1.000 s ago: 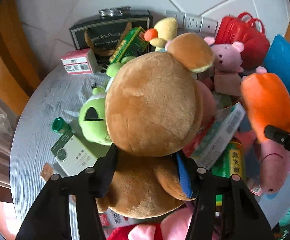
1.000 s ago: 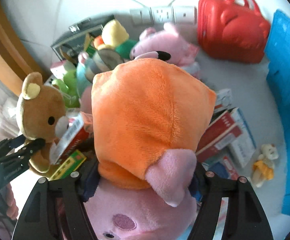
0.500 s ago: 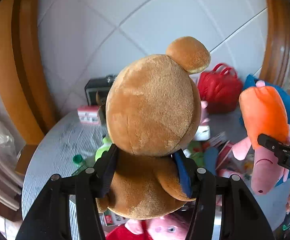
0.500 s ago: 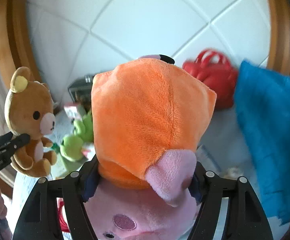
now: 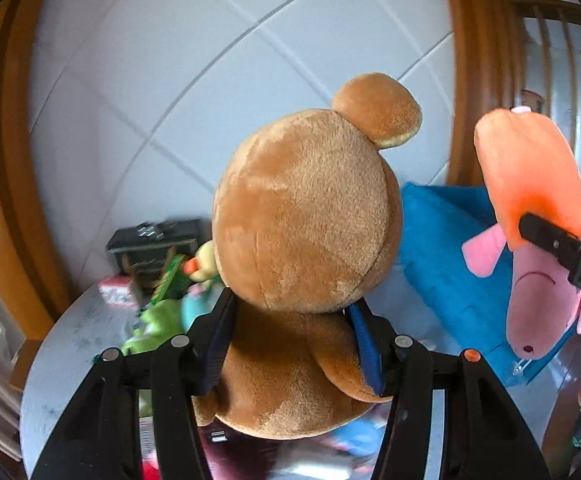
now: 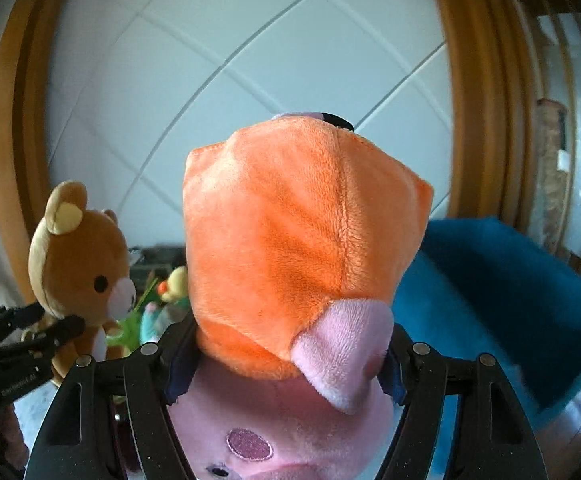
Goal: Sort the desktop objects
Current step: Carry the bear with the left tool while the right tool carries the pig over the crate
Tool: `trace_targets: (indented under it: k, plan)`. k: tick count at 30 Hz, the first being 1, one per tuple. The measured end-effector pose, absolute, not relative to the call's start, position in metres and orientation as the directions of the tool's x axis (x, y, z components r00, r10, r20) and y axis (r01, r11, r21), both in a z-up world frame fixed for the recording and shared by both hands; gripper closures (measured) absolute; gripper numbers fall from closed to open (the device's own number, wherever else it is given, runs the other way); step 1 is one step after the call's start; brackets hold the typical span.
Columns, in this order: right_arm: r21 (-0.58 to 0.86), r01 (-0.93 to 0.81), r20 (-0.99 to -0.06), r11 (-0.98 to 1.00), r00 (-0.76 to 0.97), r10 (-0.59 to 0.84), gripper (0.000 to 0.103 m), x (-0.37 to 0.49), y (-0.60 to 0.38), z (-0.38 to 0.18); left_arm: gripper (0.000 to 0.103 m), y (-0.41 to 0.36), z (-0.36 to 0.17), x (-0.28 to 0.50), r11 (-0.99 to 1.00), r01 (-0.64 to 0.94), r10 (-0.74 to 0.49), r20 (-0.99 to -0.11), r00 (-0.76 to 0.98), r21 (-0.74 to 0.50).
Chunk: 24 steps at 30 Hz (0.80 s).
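The left tool (image 5: 290, 336) was clamped on the neck of a brown plush bear (image 5: 310, 216), and the right tool (image 6: 286, 356) was clamped on a pink plush pig in an orange dress (image 6: 302, 240). Both toys hung above the cluttered grey worktop (image 5: 74, 332). This looked like the carrying step; next each toy needed lowering into its sorting place, probably the blue fabric bin (image 6: 502, 300).

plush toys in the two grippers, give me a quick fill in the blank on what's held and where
1. The left gripper is shut on a brown ____.
2. The pink pig plush in the right gripper wears a dress coloured ____.
3. The big soft thing behind the pig is coloured ____.
4. In the right wrist view, the bear shows at the ____ edge.

Missing words: bear; orange; blue; left
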State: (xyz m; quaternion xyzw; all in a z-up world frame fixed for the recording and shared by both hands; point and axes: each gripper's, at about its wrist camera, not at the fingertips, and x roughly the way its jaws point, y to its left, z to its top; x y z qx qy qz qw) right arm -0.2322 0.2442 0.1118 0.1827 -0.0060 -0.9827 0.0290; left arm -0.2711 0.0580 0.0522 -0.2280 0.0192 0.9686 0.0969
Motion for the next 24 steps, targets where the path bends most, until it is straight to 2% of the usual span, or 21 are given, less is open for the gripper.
trace_targets:
  k: [6, 11, 17, 24]
  plan:
    - [0.004, 0.021, -0.285, -1.0, -0.958, -0.021, 0.03, -0.222, 0.376, 0.132, 0.049, 0.197, 0.06, -0.263, -0.973, -0.225, 0.224, -0.384, -0.896, -0.042]
    - [-0.056, -0.041, -0.276, -0.998, -0.96, 0.055, 0.03, -0.224, 0.493, 0.151, 0.049, 0.321, 0.073, -0.265, -0.958, -0.274, 0.287, -0.394, -0.873, -0.089]
    - [-0.056, -0.087, -0.338, -0.995, -0.936, 0.101, 0.03, -0.248, 0.595, 0.149, 0.049, 0.44, 0.077, -0.275, -0.939, -0.328, 0.339, -0.467, -0.817, -0.107]
    - [-0.017, -0.101, -0.418, -0.995, -0.903, 0.099, 0.03, -0.273, 0.669, 0.124, 0.049, 0.524, 0.062, -0.303, -0.94, -0.337, 0.308, -0.58, -0.754, -0.062]
